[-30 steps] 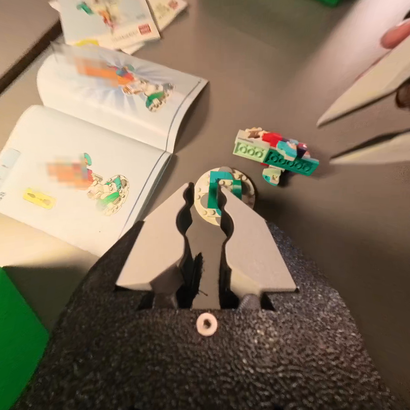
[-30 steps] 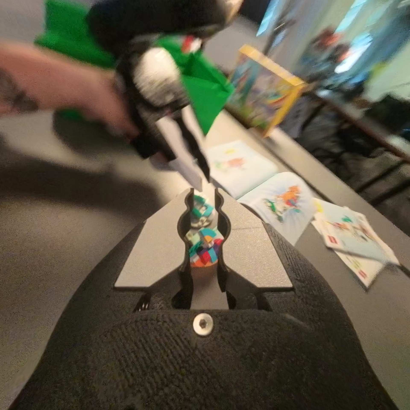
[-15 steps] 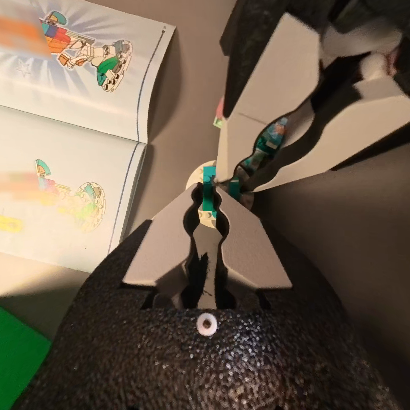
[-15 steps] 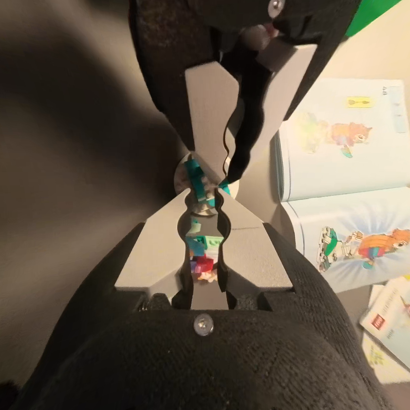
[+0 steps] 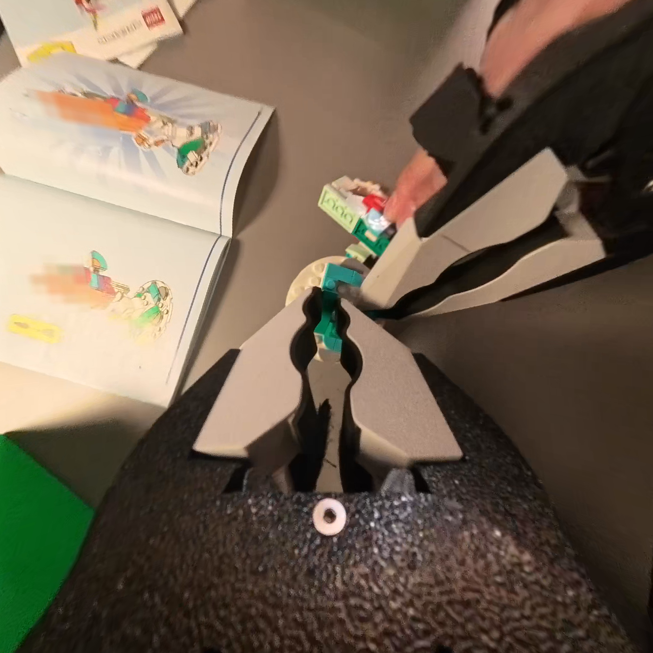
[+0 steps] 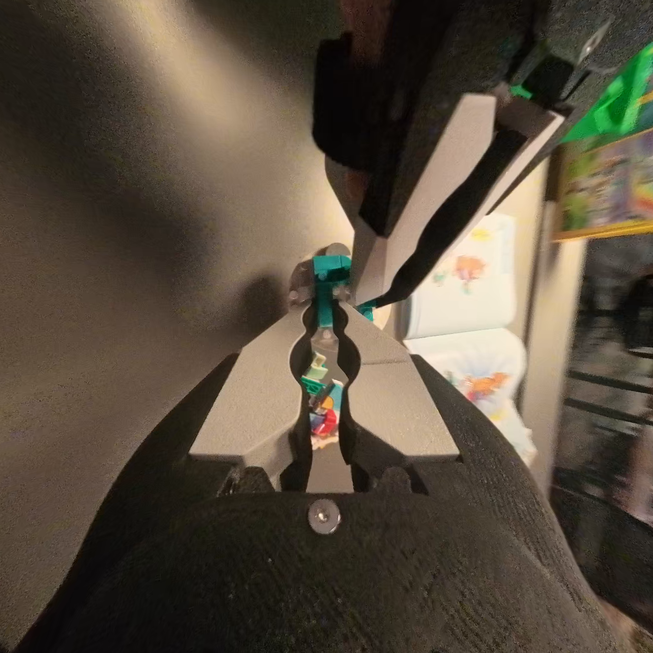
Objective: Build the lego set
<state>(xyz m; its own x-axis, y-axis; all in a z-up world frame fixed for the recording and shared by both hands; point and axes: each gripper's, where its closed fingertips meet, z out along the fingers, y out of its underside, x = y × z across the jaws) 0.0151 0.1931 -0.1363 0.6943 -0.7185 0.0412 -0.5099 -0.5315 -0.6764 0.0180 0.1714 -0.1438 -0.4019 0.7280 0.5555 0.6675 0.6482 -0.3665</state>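
You get dim, warm light pooling left of each gripper on the grey table (image 6: 106, 176), heavy shadow beside the fingers, motion blur on the booklet (image 5: 106, 212), and wide-angle bending at the edges.

Your left gripper (image 5: 330, 311) sits low centre, jaws nearly closed; your right gripper (image 5: 374, 309) angles in from the upper right, tips almost meeting it.

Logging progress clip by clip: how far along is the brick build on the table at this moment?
Done: teal bricks already sit on the round cream plate. In hand: the left gripper and right gripper each pinch those teal bricks. Remaining, probably: the multicoloured brick figure lies apart on the grey table, unjoined, while the open booklet seems to picture figure and plate together.
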